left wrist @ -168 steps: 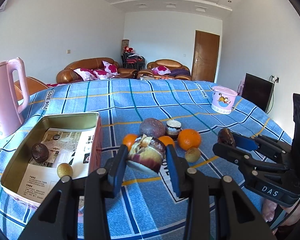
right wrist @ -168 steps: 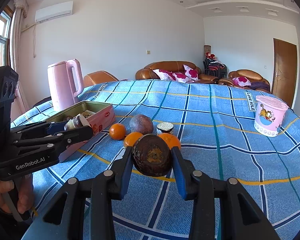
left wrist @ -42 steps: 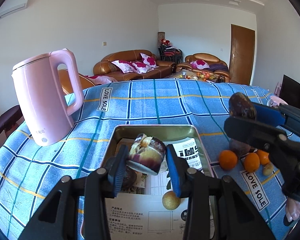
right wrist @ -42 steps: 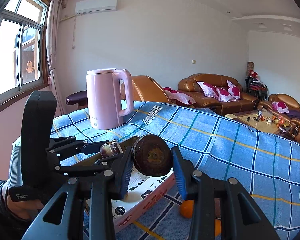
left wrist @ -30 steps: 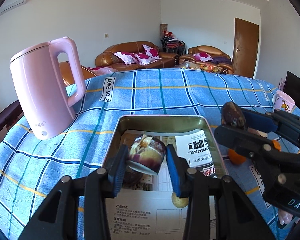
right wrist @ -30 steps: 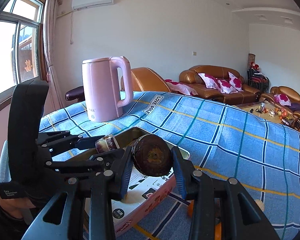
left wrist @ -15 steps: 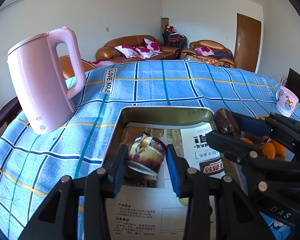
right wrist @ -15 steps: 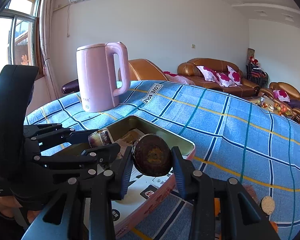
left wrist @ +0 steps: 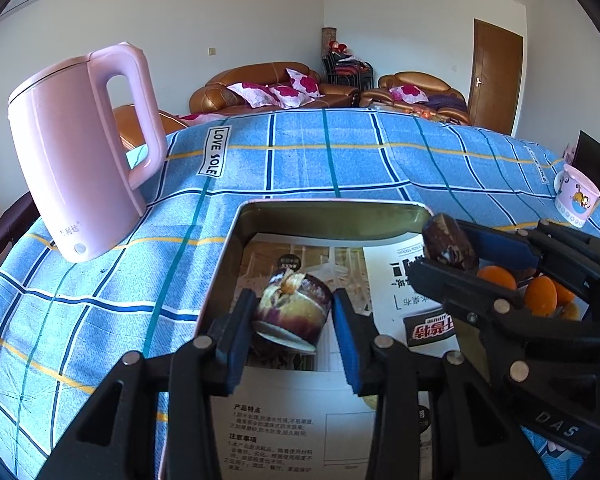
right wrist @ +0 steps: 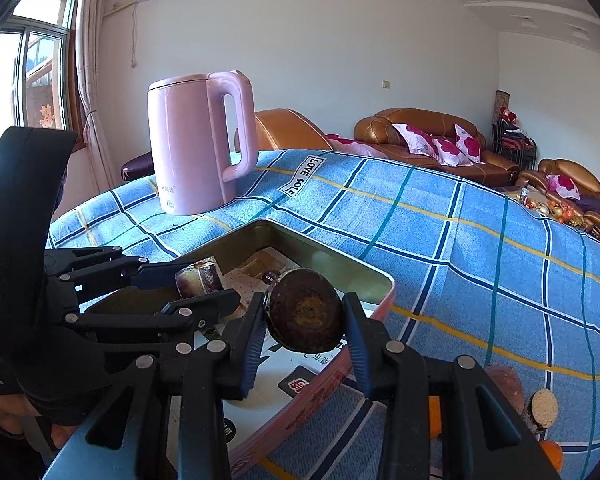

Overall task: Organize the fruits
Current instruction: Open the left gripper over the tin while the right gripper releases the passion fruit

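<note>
My left gripper point(left wrist: 293, 316) is shut on a purple, yellow-streaked fruit point(left wrist: 294, 312), hanging over the near left part of the metal tin point(left wrist: 332, 214). A dark brown fruit point(right wrist: 305, 315) sits clamped in my right gripper point(right wrist: 305, 320), which is shut on it just above the tin's point(right wrist: 376, 276) right rim. From the left wrist view the right gripper point(left wrist: 460, 256) reaches in from the right with its dark fruit point(left wrist: 448, 242). In the right wrist view the left gripper point(right wrist: 198, 284) sits to the left with the purple fruit point(right wrist: 200, 278). Printed paper point(left wrist: 300, 424) lines the tin.
A pink kettle point(left wrist: 80, 152) stands on the blue plaid cloth point(left wrist: 300, 160) left of the tin. Oranges point(left wrist: 540, 294) lie right of the tin behind the right gripper. A pink cartoon cup point(left wrist: 578, 196) stands far right. Sofas line the far wall.
Both grippers have sunk a little toward the tin, still holding their fruit. The right gripper has come in over the tin's right rim.
</note>
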The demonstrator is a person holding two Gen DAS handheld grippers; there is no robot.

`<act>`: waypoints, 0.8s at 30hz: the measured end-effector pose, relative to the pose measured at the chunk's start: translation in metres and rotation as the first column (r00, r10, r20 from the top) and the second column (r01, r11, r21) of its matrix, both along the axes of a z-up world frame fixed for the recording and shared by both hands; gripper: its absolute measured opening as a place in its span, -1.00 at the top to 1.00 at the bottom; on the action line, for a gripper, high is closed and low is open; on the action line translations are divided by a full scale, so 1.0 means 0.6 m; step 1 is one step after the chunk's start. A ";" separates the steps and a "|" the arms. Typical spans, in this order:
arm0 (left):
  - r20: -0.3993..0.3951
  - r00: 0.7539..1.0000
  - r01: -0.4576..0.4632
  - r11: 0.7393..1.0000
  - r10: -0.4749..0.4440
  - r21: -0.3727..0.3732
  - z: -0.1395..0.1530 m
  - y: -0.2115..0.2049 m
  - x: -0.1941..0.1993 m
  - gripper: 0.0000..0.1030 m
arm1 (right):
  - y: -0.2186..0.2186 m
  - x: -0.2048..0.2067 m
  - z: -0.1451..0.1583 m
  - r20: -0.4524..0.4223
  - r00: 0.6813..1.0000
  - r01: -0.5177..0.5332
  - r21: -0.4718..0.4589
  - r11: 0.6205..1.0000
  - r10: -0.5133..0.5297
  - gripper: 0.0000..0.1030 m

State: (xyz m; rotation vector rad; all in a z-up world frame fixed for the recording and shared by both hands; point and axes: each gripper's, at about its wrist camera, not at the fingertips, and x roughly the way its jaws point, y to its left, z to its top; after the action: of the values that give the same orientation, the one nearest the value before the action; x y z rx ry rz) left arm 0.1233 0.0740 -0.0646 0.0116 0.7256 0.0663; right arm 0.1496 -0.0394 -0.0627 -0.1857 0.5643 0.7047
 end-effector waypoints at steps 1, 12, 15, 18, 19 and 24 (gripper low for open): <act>-0.001 1.000 0.000 1.000 0.000 0.002 0.000 0.000 0.000 0.21 | 0.000 0.001 0.000 -0.002 1.000 0.000 0.000 1.000 0.000 0.22; -0.003 1.000 -0.013 1.000 0.013 0.023 0.001 -0.002 0.000 0.16 | 0.000 0.006 -0.002 -0.026 1.000 0.006 0.001 1.000 -0.006 0.21; -0.003 1.000 -0.018 1.000 0.018 0.019 0.001 0.000 0.001 0.13 | -0.002 0.006 -0.002 -0.026 1.000 0.011 0.004 1.000 -0.011 0.21; -0.002 1.000 -0.020 1.000 0.021 0.011 0.002 0.000 -0.001 0.08 | -0.005 0.009 -0.002 -0.029 0.999 0.022 0.009 1.000 -0.022 0.15; -0.001 1.000 -0.023 1.000 0.023 0.008 0.002 0.000 -0.002 0.03 | -0.006 0.009 -0.002 -0.031 0.999 0.026 0.013 1.000 -0.026 0.12; 0.008 0.999 -0.044 0.999 0.044 -0.018 0.005 0.008 -0.005 -0.20 | -0.016 0.009 0.001 -0.027 0.999 0.042 0.040 0.998 -0.041 0.03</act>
State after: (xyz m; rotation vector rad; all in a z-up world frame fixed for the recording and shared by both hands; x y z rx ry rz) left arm 0.1205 0.0788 -0.0619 -0.0218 0.7181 0.1015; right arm 0.1549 -0.0491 -0.0621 -0.1268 0.5766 0.6782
